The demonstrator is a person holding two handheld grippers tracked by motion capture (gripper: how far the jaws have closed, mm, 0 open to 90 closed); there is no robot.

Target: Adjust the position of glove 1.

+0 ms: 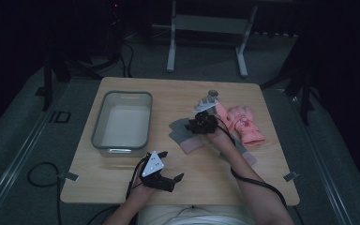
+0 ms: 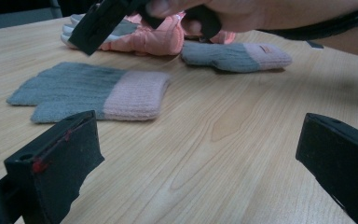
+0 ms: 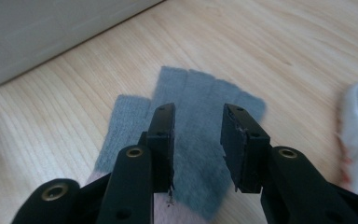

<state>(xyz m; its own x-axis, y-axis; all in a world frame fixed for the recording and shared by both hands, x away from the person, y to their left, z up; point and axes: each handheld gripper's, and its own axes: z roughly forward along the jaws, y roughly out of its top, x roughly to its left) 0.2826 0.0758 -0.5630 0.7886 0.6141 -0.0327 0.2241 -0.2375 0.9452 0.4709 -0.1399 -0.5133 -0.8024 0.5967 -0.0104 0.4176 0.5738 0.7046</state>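
Note:
A grey knit glove with a pink cuff (image 1: 183, 133) lies flat at the table's middle. My right gripper (image 1: 198, 123) hovers just over its fingers (image 3: 200, 93), pointing down; in the right gripper view the jaws (image 3: 198, 126) stand a little apart with the knit between and below them, and the pads do not press on it. My left gripper (image 1: 172, 165) rests near the front edge, jaws wide open (image 2: 196, 154) and bare, facing the glove (image 2: 93, 91).
A second grey and pink knit glove (image 2: 235, 56) lies behind my right forearm. A pink padded glove (image 1: 243, 123) lies at the right of the table. A grey-rimmed plastic bin (image 1: 98, 117) stands at the left. Bare wood (image 1: 206, 187) spreads along the front edge.

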